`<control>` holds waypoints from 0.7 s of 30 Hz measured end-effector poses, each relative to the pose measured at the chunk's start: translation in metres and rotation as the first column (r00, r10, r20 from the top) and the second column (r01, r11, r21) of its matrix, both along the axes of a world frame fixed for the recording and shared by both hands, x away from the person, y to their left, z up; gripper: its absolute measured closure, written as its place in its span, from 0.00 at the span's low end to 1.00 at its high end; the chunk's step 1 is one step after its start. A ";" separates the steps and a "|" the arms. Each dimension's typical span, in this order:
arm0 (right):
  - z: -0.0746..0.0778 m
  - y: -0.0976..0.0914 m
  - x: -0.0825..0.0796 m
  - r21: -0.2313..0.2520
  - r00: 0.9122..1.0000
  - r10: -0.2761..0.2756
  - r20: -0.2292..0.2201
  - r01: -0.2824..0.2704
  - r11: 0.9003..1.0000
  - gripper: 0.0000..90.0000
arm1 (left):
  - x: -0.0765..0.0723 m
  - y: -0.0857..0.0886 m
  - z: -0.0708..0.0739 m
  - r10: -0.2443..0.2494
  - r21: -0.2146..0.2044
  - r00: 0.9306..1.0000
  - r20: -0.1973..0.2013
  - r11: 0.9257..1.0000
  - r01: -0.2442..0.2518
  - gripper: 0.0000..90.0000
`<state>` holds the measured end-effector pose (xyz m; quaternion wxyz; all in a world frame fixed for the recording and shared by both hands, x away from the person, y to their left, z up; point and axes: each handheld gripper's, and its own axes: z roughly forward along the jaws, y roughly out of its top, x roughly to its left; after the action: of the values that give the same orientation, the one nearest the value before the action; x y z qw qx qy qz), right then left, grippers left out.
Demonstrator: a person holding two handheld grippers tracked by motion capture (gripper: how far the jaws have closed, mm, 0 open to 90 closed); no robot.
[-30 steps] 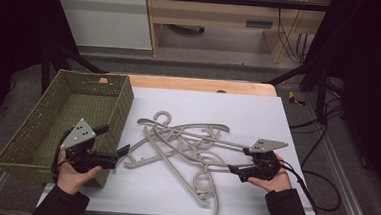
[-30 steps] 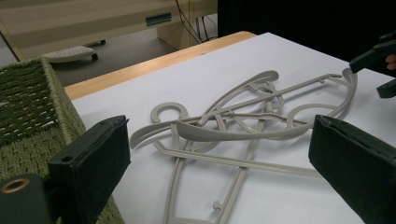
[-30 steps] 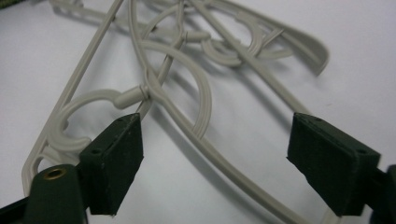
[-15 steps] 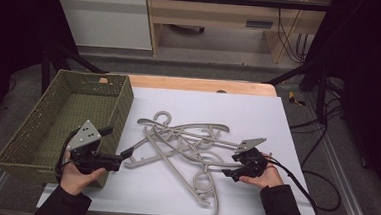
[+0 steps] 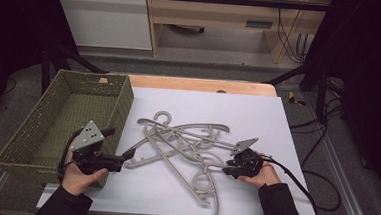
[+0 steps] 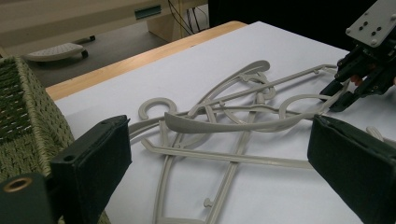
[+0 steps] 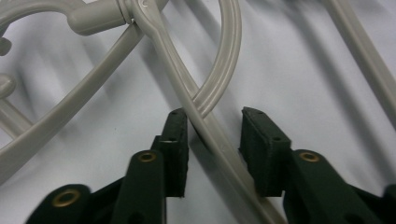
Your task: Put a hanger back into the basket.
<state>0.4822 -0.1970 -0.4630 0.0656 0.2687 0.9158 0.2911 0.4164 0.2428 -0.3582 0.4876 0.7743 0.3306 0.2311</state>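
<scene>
Pile of grey plastic hangers (image 5: 186, 150) tangled on the tabletop (image 5: 277, 123) looks light, stiff and snag-prone. Right claw (image 7: 212, 135), just been closing, straddles one thin arm, not pinching yet. Left claw (image 6: 219, 158) wide open, empty.

Basket (image 5: 52, 124) left of hangers (image 5: 186, 147)

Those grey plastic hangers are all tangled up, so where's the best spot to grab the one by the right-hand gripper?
Probably the thin straight arm of the hanger that sticks out of the pile's right edge, approached from that open side. It is narrow enough to fit between the jaws; the right gripper already straddles it, jaws just closing, a gap at one pad.
</scene>
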 end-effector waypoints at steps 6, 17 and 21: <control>0.003 -0.002 -0.003 0.006 0.999 0.053 0.007 -0.053 0.999 0.78 | 0.000 -0.001 -0.001 -0.006 0.009 1.000 -0.003 1.000 0.006 0.07; 0.021 -0.010 -0.012 0.132 0.986 0.166 0.024 -0.168 0.977 0.90 | -0.001 -0.004 0.000 -0.019 0.021 1.000 0.002 1.000 0.019 0.07; 0.033 -0.017 -0.013 0.145 0.991 0.131 0.036 -0.135 0.980 0.91 | -0.002 -0.005 0.000 -0.022 0.023 1.000 0.002 0.999 0.022 0.07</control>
<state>0.4692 -0.2143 -0.4305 0.0381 0.2069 0.9068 0.3653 0.4146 0.2380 -0.3587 0.4818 0.7831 0.3187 0.2305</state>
